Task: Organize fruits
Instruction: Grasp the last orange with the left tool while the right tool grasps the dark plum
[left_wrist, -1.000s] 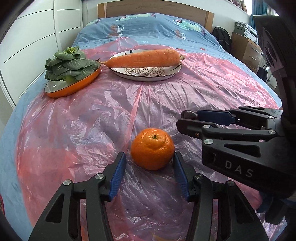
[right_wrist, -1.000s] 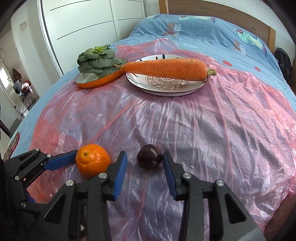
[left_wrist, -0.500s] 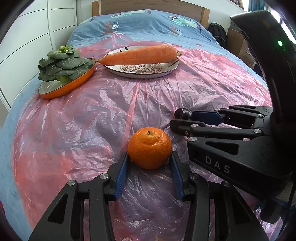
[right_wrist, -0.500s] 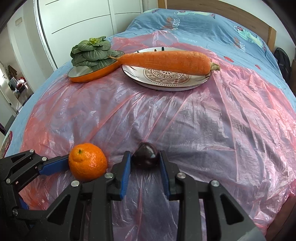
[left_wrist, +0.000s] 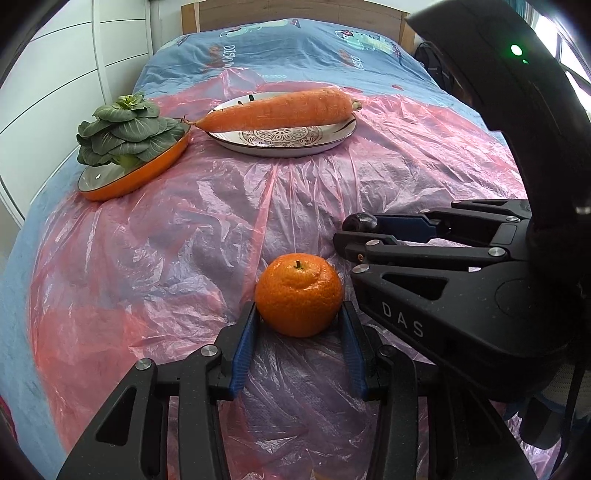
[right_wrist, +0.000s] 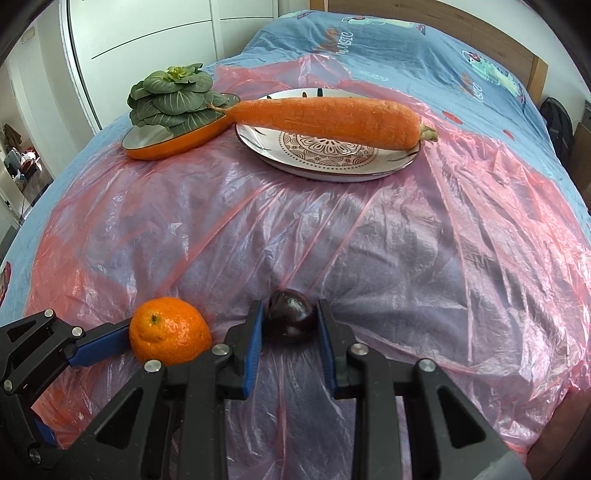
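Both tongs have just squeezed shut: the left gripper (left_wrist: 299, 325) pinches the orange (left_wrist: 298, 295), the right gripper (right_wrist: 290, 325) pinches the dark plum (right_wrist: 291, 317), both near on the pink plastic sheet (right_wrist: 332, 236). Lifting looks next.

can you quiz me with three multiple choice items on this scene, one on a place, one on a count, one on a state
1. Where does the carrot lie?
A. across the patterned plate
B. in the orange dish
C. on the plastic sheet

2. How many fruits sit near the grippers?
A. one
B. two
C. four

3. What is the right gripper doing?
A. hanging open over the plate
B. holding the carrot
C. shut on the dark plum

Key: 1 A, the carrot spans the plate's rim. 2 B, only the mandarin and the plum. 3 C, both pads press the plum's sides.
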